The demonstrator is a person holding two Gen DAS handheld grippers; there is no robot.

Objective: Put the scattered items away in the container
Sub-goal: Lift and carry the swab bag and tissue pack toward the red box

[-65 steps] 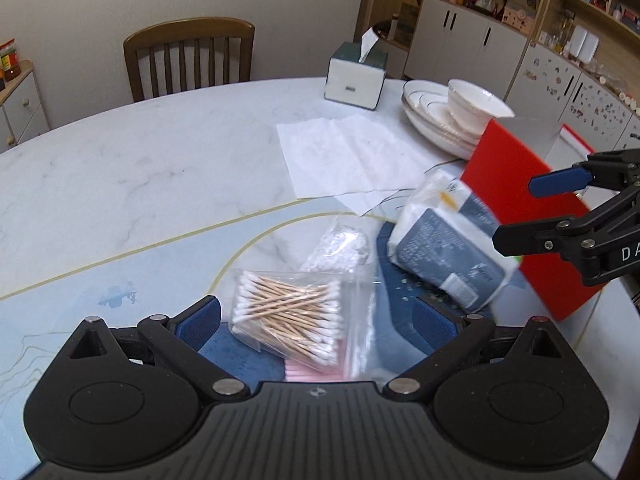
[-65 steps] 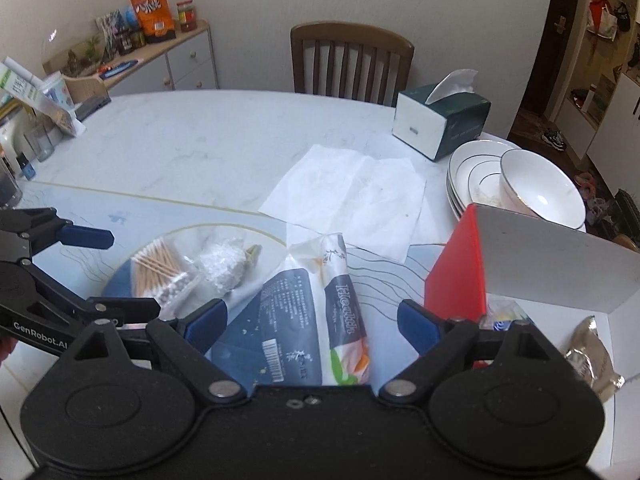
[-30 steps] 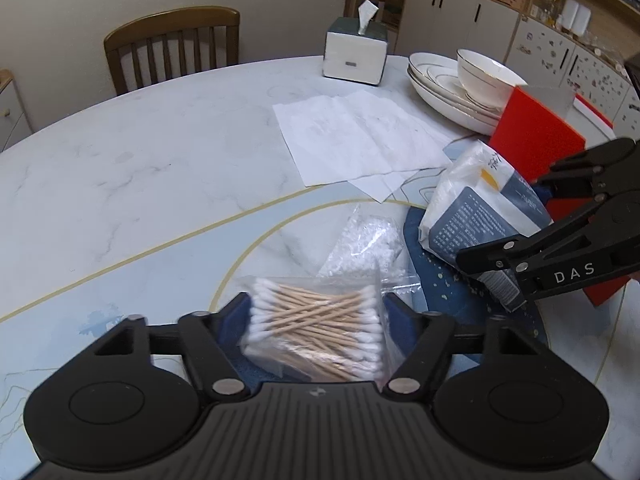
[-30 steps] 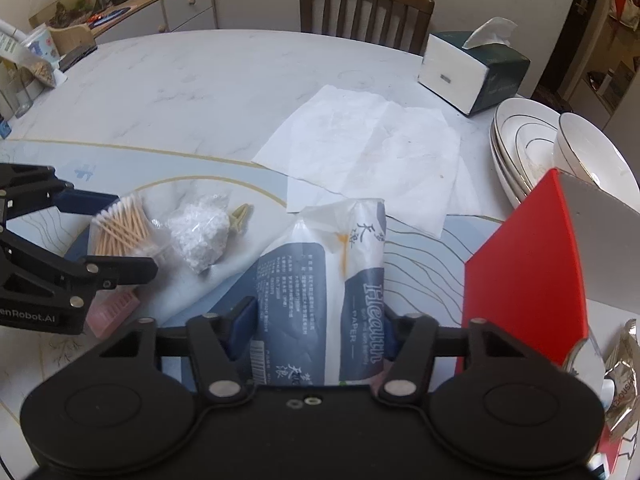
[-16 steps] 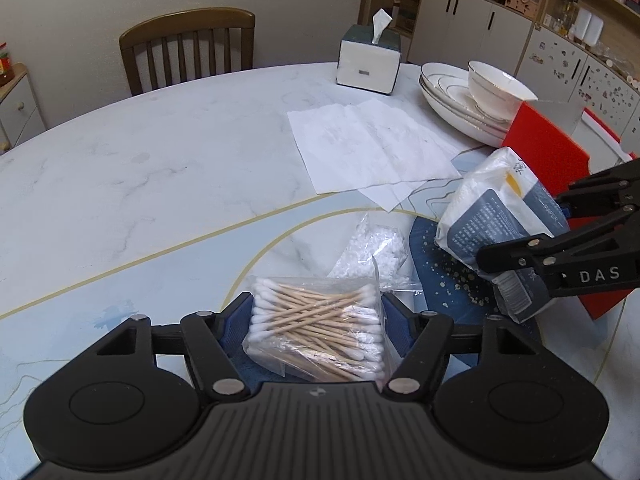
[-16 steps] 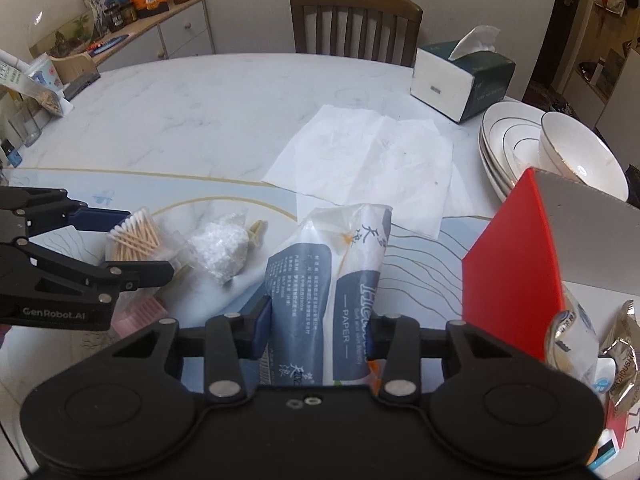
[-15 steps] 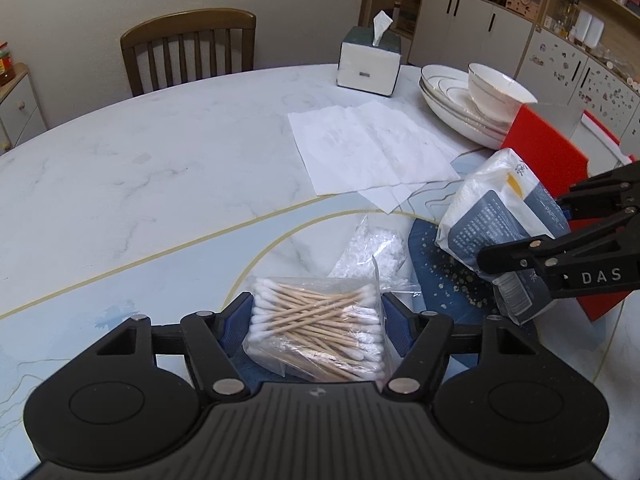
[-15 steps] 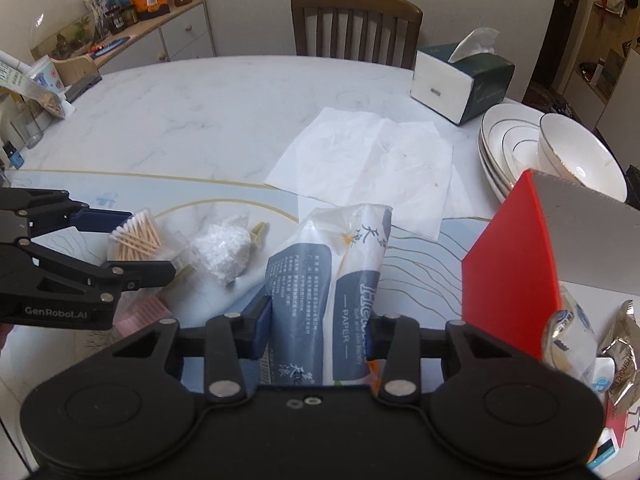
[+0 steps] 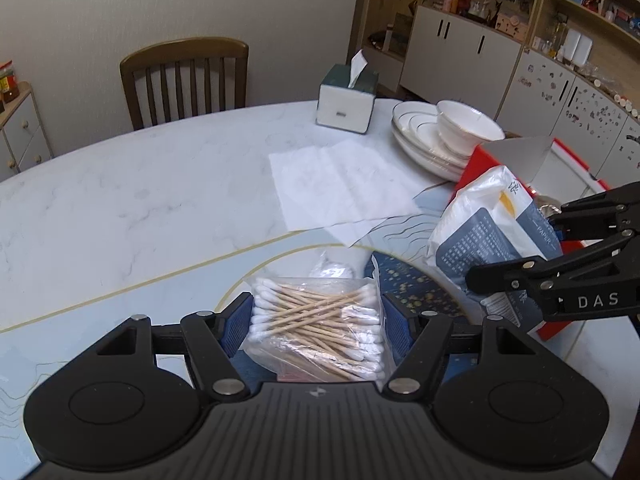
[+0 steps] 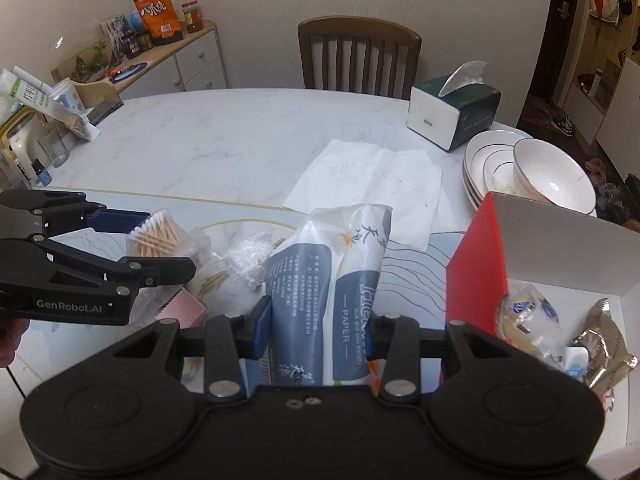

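"das" on right gripper [image 9: 556, 256]; "genrobot.ai" on left gripper [image 10: 154, 240]

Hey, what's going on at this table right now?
A person is tidying loose items into the red box, using a two-finger tool in each hand. The left tool is shut on a bag of cotton swabs, and the right tool is shut on a tissue pack just left of the box. The box already holds a few wrapped snacks. A crumpled plastic bag and a pink item remain on the table.
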